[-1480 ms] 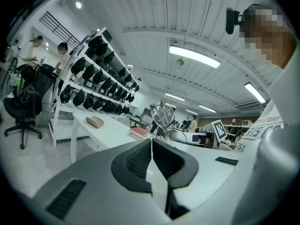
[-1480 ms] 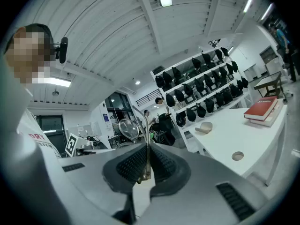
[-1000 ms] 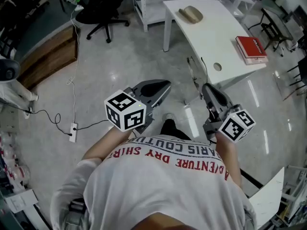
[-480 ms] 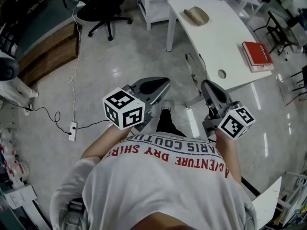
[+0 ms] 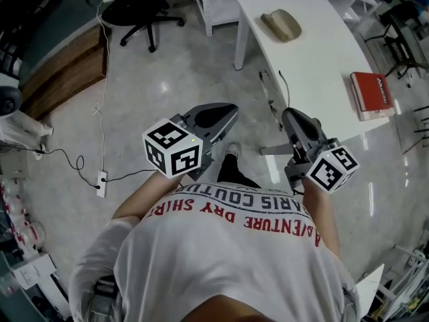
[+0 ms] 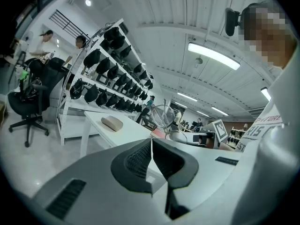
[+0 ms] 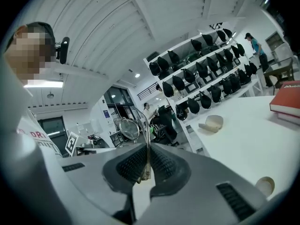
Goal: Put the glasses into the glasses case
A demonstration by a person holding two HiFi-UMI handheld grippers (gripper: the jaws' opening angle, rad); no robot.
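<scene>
A tan glasses case (image 5: 281,24) lies closed at the far end of the white table (image 5: 315,59); it also shows in the left gripper view (image 6: 111,123) and the right gripper view (image 7: 212,123). My right gripper (image 5: 293,117) is shut on one temple of the thin wire-framed glasses (image 5: 271,94), which stick up from its jaws (image 7: 128,129). The glasses hang over the floor beside the table's near edge. My left gripper (image 5: 226,110) is shut with nothing in it. From the left gripper view the glasses (image 6: 164,116) stand off to the right.
A red book (image 5: 373,94) lies on the table's right part, near a round hole (image 7: 265,185) in the top. White shelves with dark helmets (image 6: 105,74) stand behind the table. An office chair (image 5: 144,9) and a floor cable with power strip (image 5: 100,183) are at left.
Both grippers have moved forward across the floor toward the table, the right one carrying the glasses. The table, case and book have slid nearer in the head view.
</scene>
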